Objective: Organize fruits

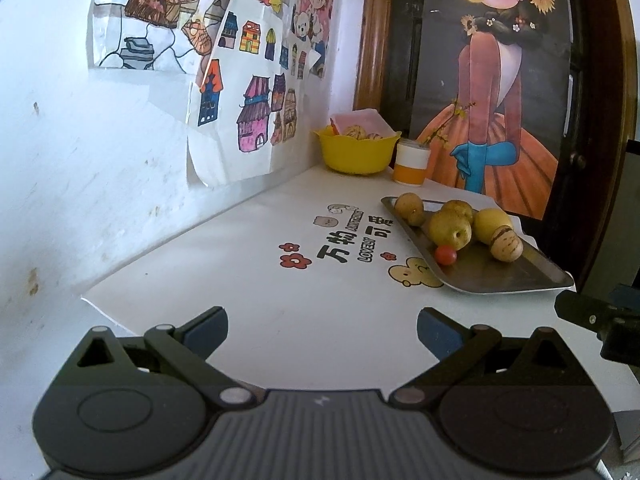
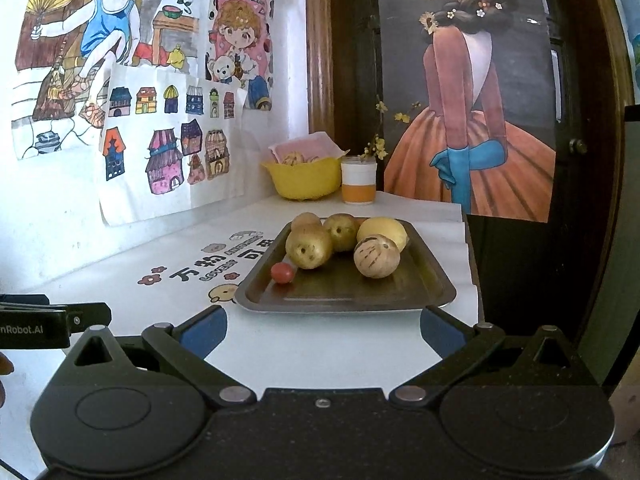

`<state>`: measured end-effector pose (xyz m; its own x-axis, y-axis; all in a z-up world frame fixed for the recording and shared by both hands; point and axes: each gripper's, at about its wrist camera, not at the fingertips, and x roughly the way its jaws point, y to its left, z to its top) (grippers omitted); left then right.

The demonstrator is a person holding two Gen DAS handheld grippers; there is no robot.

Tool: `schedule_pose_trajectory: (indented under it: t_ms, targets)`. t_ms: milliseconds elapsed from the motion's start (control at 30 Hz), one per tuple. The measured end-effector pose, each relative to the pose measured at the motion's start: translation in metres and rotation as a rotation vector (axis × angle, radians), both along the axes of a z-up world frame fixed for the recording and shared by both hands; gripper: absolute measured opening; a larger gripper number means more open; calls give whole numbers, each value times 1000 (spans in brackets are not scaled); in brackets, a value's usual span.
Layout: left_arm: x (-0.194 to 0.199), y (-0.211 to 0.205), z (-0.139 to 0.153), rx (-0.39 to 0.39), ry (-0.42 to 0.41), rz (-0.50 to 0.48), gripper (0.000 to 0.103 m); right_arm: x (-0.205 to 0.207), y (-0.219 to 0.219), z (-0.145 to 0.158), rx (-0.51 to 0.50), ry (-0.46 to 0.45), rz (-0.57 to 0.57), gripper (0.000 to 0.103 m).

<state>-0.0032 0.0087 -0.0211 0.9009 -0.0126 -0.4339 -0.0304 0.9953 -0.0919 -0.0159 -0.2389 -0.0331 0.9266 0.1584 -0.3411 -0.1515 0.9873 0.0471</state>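
A dark metal tray [image 2: 416, 292] [image 1: 500, 276] lies on the white table and carries several yellow-green pears [image 2: 309, 247] [image 1: 450, 229], a yellow lemon [image 2: 382, 230] [image 1: 493, 220], a striped pale melon [image 2: 376, 258] [image 1: 507, 245] and a small red tomato [image 2: 282, 272] [image 1: 445, 255]. Far back in the corner stands a yellow bowl [image 2: 306, 182] [image 1: 356, 152] holding more striped fruit. My right gripper [image 2: 323, 332] is open just short of the tray's near edge, nothing between its fingers. My left gripper [image 1: 322, 332] is open over bare table, left of the tray.
An orange-and-white jar [image 2: 359, 180] [image 1: 412, 162] with a flower sprig stands beside the bowl. Drawings hang on the left wall, a large poster at the back. The table drops off at its right edge [image 2: 472, 264], beside dark furniture. Each gripper's body shows at the other view's edge.
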Motion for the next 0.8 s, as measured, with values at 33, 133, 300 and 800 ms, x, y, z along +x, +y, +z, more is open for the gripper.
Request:
schedule_pose_trajectory:
  t_ms: [33,133,300,800]
  targets:
    - [0,0,0,1,0,0,103,0,0,0,0,1,1,102]
    - [-1,0,0,2,-3,0,103,0,1,0,-1,1,2,102]
    - [-1,0,0,1,-3,0,103,0,1,0,-1,1,2,102]
    - [-1,0,0,1,-3,1,103,0,2,0,-2,1,5,102]
